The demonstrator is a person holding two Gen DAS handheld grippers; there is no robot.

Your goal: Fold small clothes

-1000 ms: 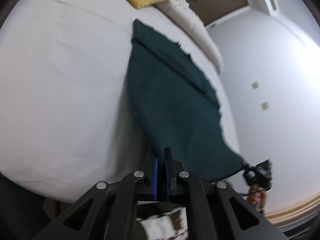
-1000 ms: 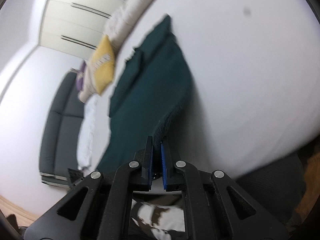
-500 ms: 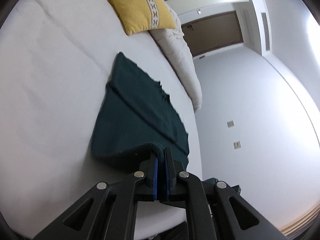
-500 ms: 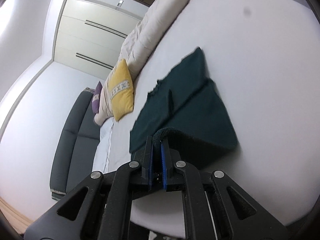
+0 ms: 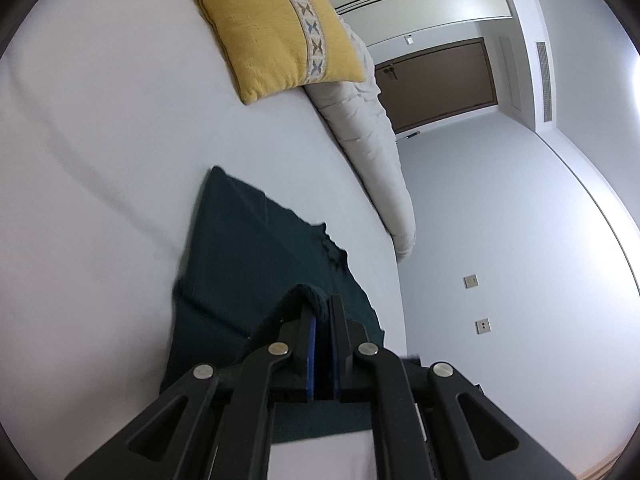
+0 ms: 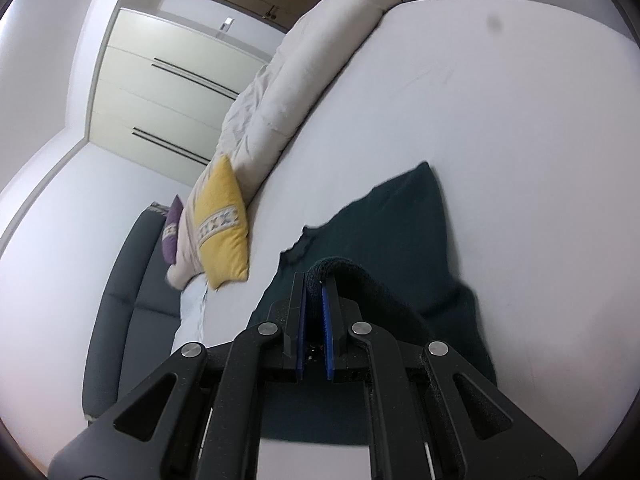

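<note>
Cloth: dark green cloth [image 5: 248,264] on the white bed [image 5: 100,160], near edge lifted and doubled over.
Left gripper [image 5: 322,312]: pinching the cloth's edge.
Right gripper [image 6: 315,288]: clamped on its edge too.
Beyond: yellow pillow [image 5: 276,28], rolled duvet [image 6: 304,72].

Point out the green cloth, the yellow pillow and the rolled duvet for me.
green cloth [image 5: 256,252], left wrist view, flat middle of the fabric
yellow pillow [image 5: 264,28], left wrist view, plain yellow face
rolled duvet [image 6: 304,76], right wrist view, middle of the roll
</note>
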